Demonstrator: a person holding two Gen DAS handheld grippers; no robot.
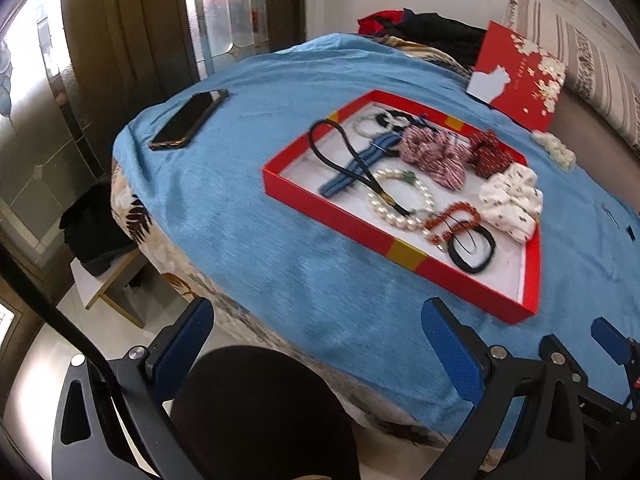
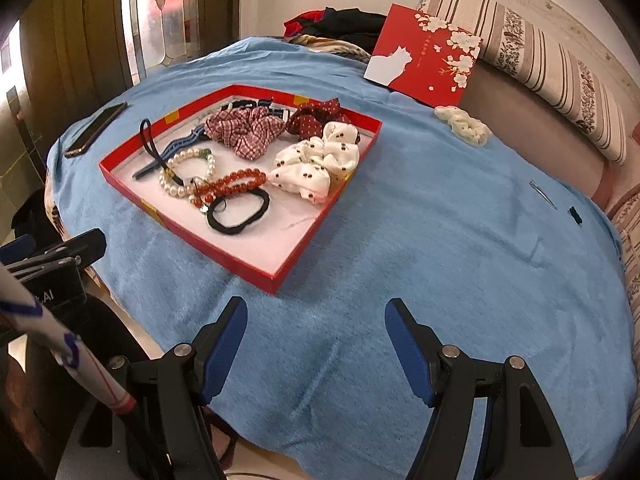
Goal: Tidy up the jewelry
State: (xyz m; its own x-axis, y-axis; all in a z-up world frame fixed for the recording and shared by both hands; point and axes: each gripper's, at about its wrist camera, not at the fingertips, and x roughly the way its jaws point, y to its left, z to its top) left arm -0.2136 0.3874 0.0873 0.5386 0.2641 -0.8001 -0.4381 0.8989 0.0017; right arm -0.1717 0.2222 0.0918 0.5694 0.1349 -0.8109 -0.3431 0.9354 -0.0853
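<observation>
Right wrist view: red tray (image 2: 192, 236) lying on blue blanket (image 2: 440, 264), holding pearl bracelet (image 2: 188, 178), red bead bracelet (image 2: 234, 186) touching it, black hair tie (image 2: 238, 214) just in front, plaid scrunchie (image 2: 244, 130), white dotted scrunchie (image 2: 316, 162), dark red scrunchie (image 2: 316, 118) at the far side. Cream scrunchie (image 2: 464, 124) outside the tray on the blanket, near red lid (image 2: 424, 60) propped at the back. Hair clip (image 2: 543, 195) well apart to the right. Phone (image 2: 96, 128) left of the tray. Right gripper (image 2: 316, 344) hovering above the blanket's near part, fingers wide apart, nothing between. Left wrist view: left gripper (image 1: 320, 340) over the blanket's near edge, likewise spread wide and empty, tray (image 1: 328, 216) ahead.
</observation>
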